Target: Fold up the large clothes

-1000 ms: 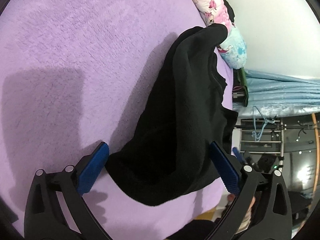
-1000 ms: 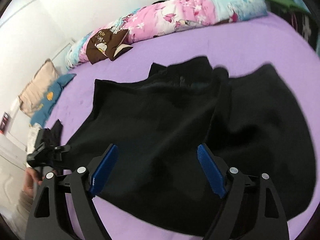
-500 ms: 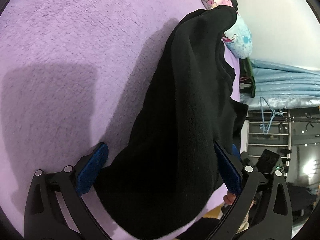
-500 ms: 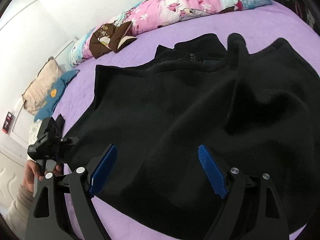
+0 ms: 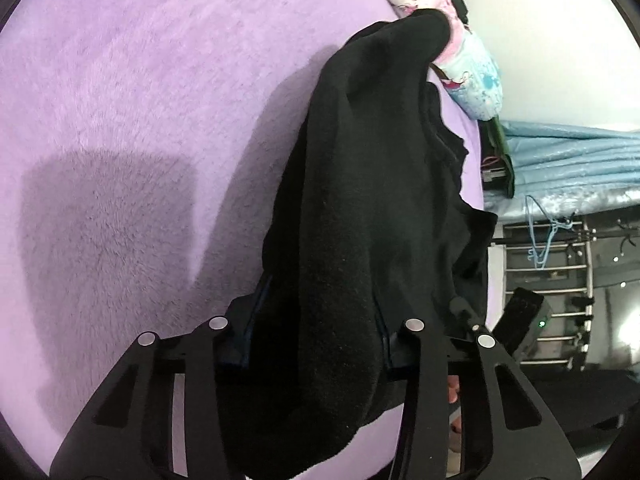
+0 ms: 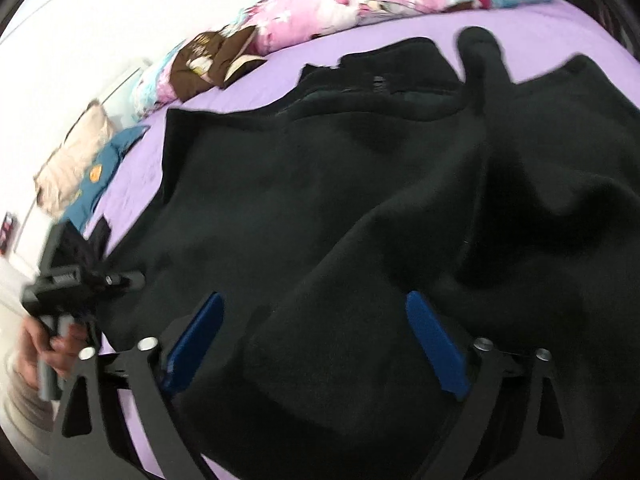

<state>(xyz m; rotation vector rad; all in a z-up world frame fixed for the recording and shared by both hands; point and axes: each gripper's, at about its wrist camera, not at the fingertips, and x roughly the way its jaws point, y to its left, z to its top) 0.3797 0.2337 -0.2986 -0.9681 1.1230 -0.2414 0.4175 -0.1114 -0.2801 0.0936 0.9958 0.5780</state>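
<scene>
Purple bed (image 6: 532,24) under black garment (image 6: 320,200), floral quilt (image 6: 340,12)

Matt black fleece garment (image 5: 360,208) on fuzzy purple blanket (image 5: 140,100)

Nothing readable here, honestly. The brown patch (image 6: 212,60) on the floral quilt (image 6: 340,12) at the far side has a cartoon figure and maybe some pale lettering, but it's way too blurred to make out. The small dark tab (image 6: 378,82) by the black garment's (image 6: 320,200) neckline is unreadable too.
</scene>
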